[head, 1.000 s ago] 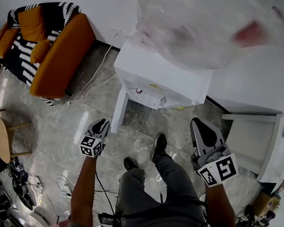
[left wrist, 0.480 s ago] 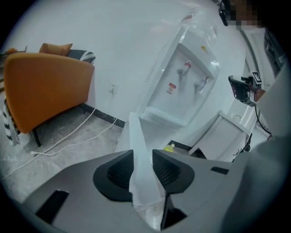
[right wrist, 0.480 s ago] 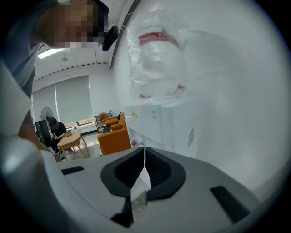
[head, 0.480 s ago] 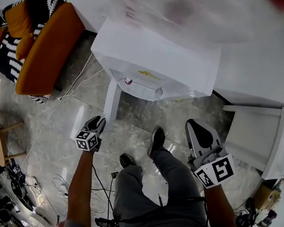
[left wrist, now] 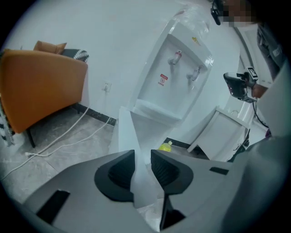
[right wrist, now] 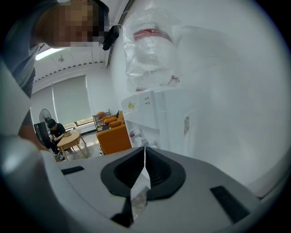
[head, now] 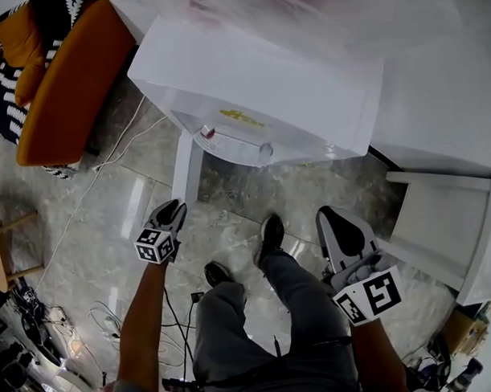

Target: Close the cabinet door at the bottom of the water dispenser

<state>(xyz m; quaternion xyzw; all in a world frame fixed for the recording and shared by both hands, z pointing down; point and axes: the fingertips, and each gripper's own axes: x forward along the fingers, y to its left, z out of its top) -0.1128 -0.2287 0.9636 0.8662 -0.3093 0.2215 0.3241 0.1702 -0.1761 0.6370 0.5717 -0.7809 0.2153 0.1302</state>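
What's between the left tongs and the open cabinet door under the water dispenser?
Nothing visible. The left tongs, jaws closing and empty, face the free edge of the cabinet door with clear space between. A yellow object lies near the base of the water dispenser, beyond the door.

The floor point(head: 246, 191) is glossy stone; the water dispenser point(head: 266, 79) smooth white plastic.

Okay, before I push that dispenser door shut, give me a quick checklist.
1. Door stands open, ready to push: ok.
2. Left gripper faces the door: ok.
3. Its fingers are closing with nothing between them: ok.
4. Right gripper shut, empty, away from the door: ok.
5. Yellow bottle clear of the door's swing: cannot tell.
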